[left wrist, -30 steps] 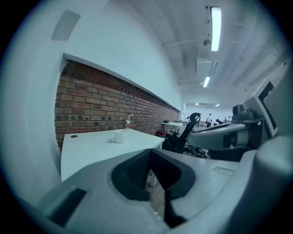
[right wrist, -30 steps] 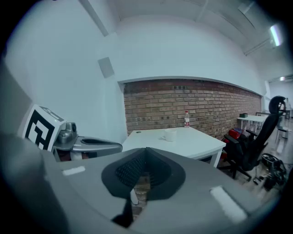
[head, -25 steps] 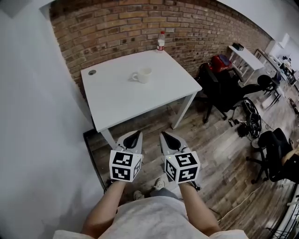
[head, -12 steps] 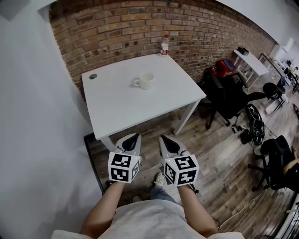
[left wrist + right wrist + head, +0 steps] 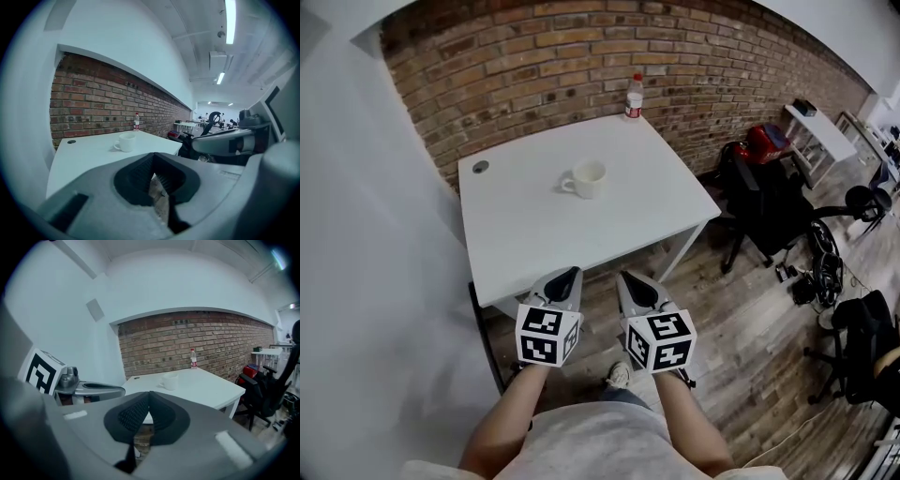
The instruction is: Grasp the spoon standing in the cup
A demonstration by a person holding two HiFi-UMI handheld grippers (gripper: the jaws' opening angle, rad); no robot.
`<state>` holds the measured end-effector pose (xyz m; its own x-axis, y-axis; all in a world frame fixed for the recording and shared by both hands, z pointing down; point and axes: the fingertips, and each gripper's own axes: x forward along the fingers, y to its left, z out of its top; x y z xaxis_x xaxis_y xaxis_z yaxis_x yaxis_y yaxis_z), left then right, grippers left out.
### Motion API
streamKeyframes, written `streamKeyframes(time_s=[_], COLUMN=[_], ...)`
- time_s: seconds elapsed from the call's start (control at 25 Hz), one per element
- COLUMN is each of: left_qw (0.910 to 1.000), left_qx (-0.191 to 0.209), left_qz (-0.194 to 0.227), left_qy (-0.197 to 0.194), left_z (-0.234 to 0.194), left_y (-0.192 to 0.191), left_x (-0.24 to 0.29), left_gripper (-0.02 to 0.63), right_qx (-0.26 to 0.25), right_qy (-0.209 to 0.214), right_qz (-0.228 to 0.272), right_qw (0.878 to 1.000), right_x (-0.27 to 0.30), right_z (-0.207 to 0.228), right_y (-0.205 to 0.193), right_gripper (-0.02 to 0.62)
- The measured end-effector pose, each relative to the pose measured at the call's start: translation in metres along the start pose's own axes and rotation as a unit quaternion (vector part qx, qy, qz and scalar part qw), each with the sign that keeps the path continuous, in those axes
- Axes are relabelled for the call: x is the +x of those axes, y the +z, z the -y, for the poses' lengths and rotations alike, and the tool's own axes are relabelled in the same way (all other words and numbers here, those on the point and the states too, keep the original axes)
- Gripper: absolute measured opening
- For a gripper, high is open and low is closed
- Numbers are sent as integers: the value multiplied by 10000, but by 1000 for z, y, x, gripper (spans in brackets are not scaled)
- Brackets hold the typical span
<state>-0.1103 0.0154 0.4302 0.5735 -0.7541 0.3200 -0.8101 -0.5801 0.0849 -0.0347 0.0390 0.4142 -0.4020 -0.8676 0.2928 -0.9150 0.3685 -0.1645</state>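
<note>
Cup [image 5: 586, 178]: one, white, upright, handle to its left in the head view. It stood on the white table [image 5: 534, 239], past the middle. I could not make out a spoon in it from any view; it was too small to tell at this range.

Change over the last second: the table had drawn closer in the head view. Its near edge now lay right at the tips of both grippers, where a strip of floor had shown between them before. I read that as the approach being under way, with the reach not yet begun. The cup was well apart from both tools.

Left gripper [image 5: 567, 276]: jaws together, nothing between them. Right gripper [image 5: 629, 278]: likewise, jaws meeting at the tips, empty. I judged that one would have to be opened before any grasp.

Other counts:
- Plastic bottle [image 5: 635, 96]: one, at the table's far edge by the brick wall [image 5: 525, 66].
- Dark round cap [image 5: 480, 166]: one, at the far left corner.
- Grippers: two.
</note>
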Motion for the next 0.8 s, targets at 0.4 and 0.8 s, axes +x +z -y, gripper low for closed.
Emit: streamKeyframes(time_s=[0.4, 0.8], left_qw=[9998, 9989], left_qx=[-53, -77], left_qz=[-95, -64], left_qy=[176, 449], left_z=[5, 11], left_y=[24, 34], left_x=[69, 110], left_gripper=[-5, -4], right_qx=[39, -22], right_qy=[255, 567], right_qz=[-70, -59], right_qw=[9996, 9984], right_x=[34, 51], right_z=[60, 99], right_y=[20, 28], right_gripper=[8, 8])
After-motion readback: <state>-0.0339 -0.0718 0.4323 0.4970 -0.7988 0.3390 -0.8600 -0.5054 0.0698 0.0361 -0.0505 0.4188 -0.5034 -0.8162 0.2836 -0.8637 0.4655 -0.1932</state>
